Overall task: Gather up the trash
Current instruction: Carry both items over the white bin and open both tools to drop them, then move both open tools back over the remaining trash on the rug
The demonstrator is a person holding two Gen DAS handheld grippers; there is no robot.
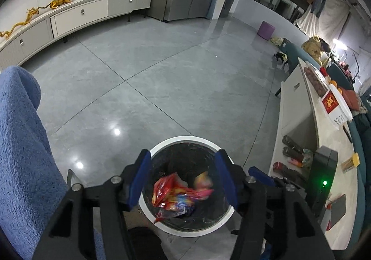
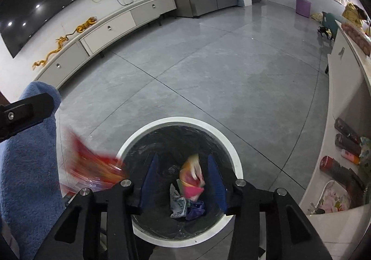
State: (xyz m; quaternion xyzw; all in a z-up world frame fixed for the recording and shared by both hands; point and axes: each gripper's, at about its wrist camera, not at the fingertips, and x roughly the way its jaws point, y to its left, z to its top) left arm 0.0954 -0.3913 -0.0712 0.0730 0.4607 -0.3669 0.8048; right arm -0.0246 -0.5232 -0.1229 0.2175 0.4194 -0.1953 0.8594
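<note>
A white-rimmed trash bin (image 1: 185, 139) with a black liner stands on the grey floor, right under both grippers. My left gripper (image 1: 183, 155) is open above it. A red wrapper (image 1: 171, 192) hangs loose below its fingers, touching neither pad. My right gripper (image 2: 182, 156) is open over the bin (image 2: 178, 120) too, and a blurred pink and orange wrapper (image 2: 192, 176) is in the air between its fingers, free of them. The red wrapper (image 2: 92, 165) shows as a blur by the bin's left rim. Crumpled white and purple trash (image 2: 180, 206) lies at the bottom.
A blue fleece sleeve (image 1: 20, 144) fills the left side. On the right is a low white table (image 1: 296, 102) with tubes (image 1: 292, 144) on its shelf and a black box with a green light (image 1: 324, 171). Grey tiled floor (image 1: 162, 62) stretches ahead to a TV cabinet (image 1: 78, 16).
</note>
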